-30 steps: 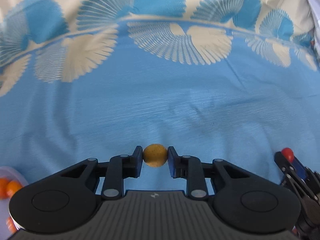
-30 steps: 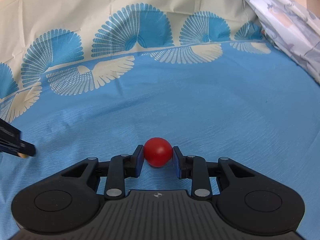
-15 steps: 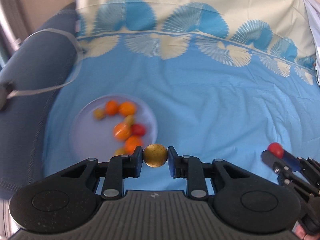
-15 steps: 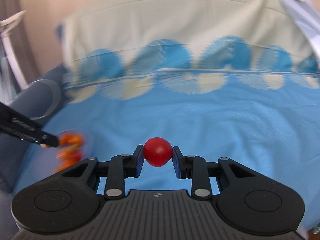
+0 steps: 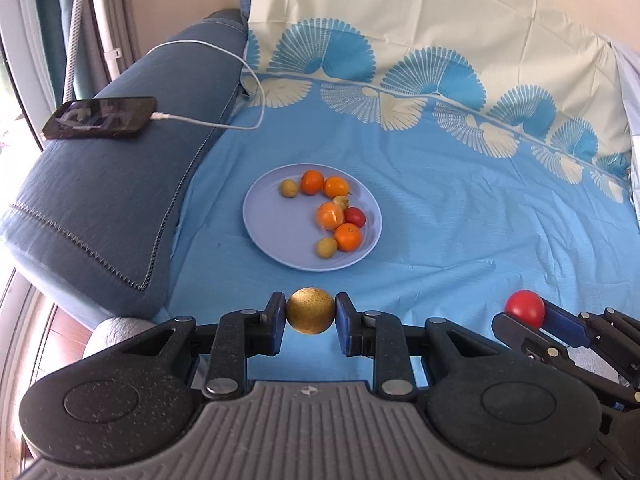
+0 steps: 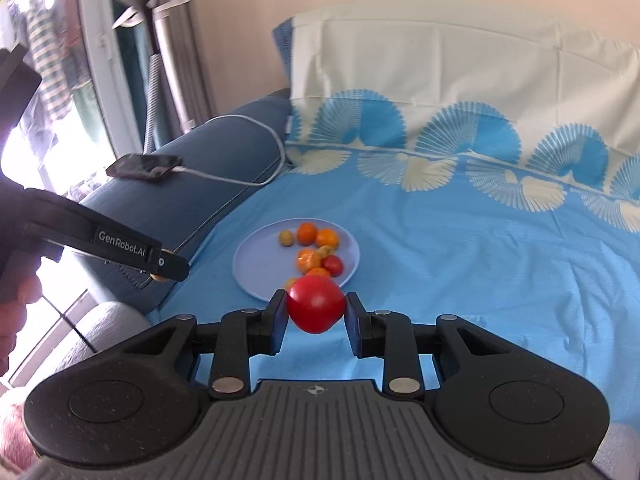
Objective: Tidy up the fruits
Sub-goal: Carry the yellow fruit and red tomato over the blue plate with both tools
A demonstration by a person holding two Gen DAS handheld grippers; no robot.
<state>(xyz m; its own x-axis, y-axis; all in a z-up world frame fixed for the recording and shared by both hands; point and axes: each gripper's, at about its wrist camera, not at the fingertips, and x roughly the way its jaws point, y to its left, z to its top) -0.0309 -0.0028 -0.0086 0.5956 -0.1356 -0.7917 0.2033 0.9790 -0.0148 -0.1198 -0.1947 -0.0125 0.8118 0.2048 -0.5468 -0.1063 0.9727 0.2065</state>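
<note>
The left gripper [image 5: 311, 316] is pinching a small golden-brown fruit [image 5: 310, 315] between its blue pads, holding it above the blue sheet [image 5: 460, 216]. The right gripper [image 6: 316, 309] is clamping a red tomato [image 6: 316, 308] the same way; in the left wrist view it is showing at about four o'clock, well apart from the first. Beyond the golden-brown fruit, at twelve o'clock, a pale blue plate [image 5: 264, 216] is lying on the sheet, carrying several orange mandarins [image 5: 348, 237], one red fruit [image 5: 355, 216] and a few small yellowish ones [image 5: 288, 188]. In the right wrist view the tomato is overlapping the plate's near rim. At ten o'clock, a dark phone [image 5: 100, 117] is resting on a blue sofa armrest [image 5: 100, 200], with a white cable [image 5: 224, 124] plugged into it and trailing onto the sheet.
</note>
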